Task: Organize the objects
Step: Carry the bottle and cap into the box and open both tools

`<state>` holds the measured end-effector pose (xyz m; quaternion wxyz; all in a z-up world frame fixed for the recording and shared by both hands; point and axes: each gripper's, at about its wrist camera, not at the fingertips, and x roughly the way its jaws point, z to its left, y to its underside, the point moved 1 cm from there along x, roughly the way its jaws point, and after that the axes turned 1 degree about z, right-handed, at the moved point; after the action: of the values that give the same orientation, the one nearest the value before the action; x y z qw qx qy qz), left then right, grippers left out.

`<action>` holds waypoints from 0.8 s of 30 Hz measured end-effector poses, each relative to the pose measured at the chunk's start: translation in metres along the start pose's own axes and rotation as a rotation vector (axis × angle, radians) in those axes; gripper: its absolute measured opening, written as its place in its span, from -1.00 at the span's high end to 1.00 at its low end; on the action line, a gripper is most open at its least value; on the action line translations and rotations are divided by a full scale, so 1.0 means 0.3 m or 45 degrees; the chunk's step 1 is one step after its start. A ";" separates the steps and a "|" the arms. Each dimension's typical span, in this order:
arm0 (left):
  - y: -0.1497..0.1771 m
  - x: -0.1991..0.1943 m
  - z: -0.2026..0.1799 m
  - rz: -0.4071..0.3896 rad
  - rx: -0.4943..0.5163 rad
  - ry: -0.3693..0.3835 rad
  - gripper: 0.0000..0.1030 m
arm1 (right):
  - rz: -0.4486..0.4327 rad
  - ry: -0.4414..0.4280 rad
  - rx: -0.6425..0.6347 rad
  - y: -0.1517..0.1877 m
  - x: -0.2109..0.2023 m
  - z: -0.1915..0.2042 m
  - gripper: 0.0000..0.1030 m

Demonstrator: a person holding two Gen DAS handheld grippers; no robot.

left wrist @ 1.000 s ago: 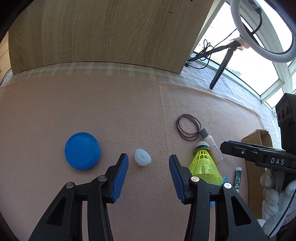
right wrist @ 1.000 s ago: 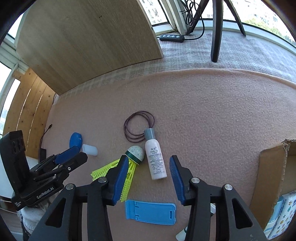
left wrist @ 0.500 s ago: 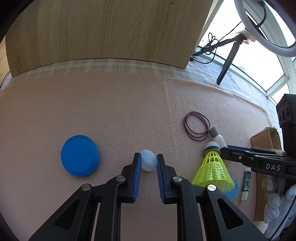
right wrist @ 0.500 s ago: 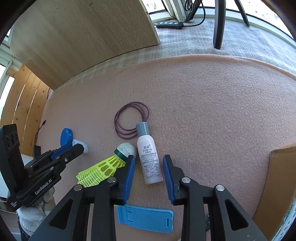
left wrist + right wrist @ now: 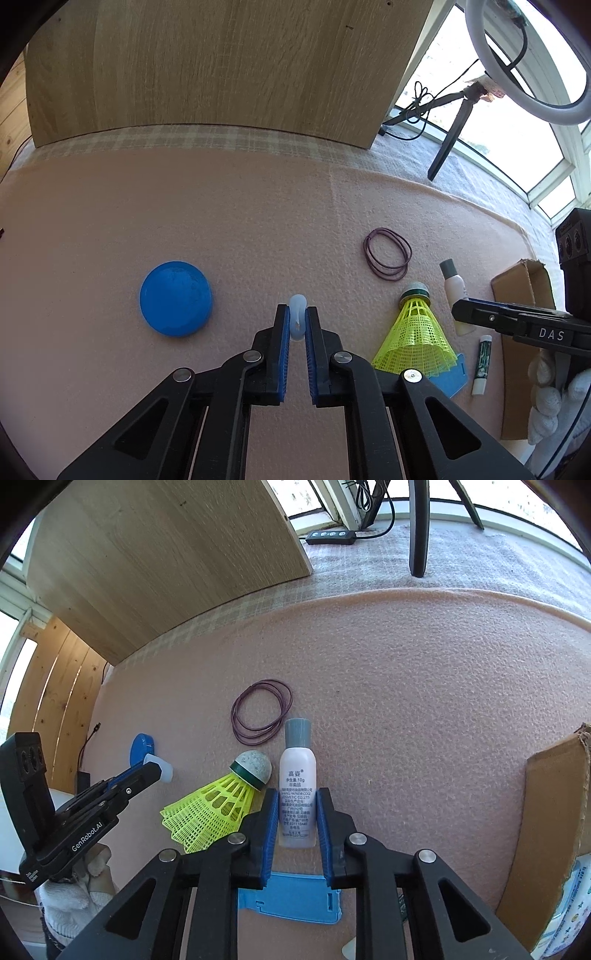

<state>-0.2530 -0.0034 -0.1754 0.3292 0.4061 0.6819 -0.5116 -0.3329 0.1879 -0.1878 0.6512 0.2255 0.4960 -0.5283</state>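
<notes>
Both grips are made, so you are at the end of the pick-up step, with the lift to come.

Going left to right: the smooth blue disc lid (image 5: 176, 298) lies flat and untouched on the nubbly pink felt surface (image 5: 221, 221). Beside it your left gripper (image 5: 297, 325) has its jaws clamped together on the small translucent white cap (image 5: 297, 317), soft enough to be squeezed narrow. Next come the thin purple rubber bands (image 5: 387, 254) and the yellow mesh shuttlecock (image 5: 415, 336), lying loose. Your right gripper (image 5: 294, 812) has jaws closing on the glossy white lotion bottle (image 5: 297, 794), the pads flanking its lower body. I judge that next you lift both straight up and carry them toward the cardboard box (image 5: 554, 812) at the far right, keeping the slick bottle from slipping.
</notes>
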 end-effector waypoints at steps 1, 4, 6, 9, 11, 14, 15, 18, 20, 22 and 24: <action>0.002 -0.019 -0.001 -0.009 0.002 0.005 0.84 | -0.010 -0.005 -0.002 0.007 -0.017 -0.001 0.65; 0.012 -0.078 -0.022 -0.039 0.025 0.017 0.84 | -0.045 -0.016 -0.021 0.036 -0.078 -0.002 0.65; 0.020 -0.121 -0.041 -0.061 0.048 0.024 0.84 | -0.070 -0.015 -0.036 0.060 -0.126 -0.007 0.65; 0.038 -0.185 -0.082 -0.090 0.075 0.051 0.84 | -0.114 -0.015 -0.042 0.103 -0.206 -0.028 0.65; 0.054 -0.219 -0.117 -0.109 0.090 0.069 0.84 | -0.145 -0.011 -0.042 0.136 -0.264 -0.055 0.65; 0.082 -0.257 -0.178 -0.125 0.111 0.109 0.84 | -0.196 0.007 -0.037 0.178 -0.349 -0.094 0.65; 0.093 -0.265 -0.203 -0.128 0.119 0.125 0.84 | -0.215 0.010 -0.030 0.195 -0.378 -0.110 0.65; 0.130 -0.284 -0.293 -0.131 0.162 0.174 0.84 | -0.268 0.021 -0.003 0.243 -0.458 -0.159 0.65; 0.151 -0.291 -0.367 -0.126 0.204 0.207 0.84 | -0.299 0.042 0.008 0.280 -0.504 -0.188 0.65; 0.170 -0.296 -0.444 -0.119 0.247 0.242 0.84 | -0.335 0.074 0.017 0.318 -0.547 -0.216 0.65; 0.193 -0.298 -0.526 -0.102 0.292 0.282 0.84 | -0.361 0.097 0.034 0.355 -0.585 -0.248 0.65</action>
<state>-0.1661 0.1380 -0.0821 0.1829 0.4671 0.6669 -0.5509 -0.2573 0.3664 -0.0873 0.5479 0.1816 0.5401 -0.6126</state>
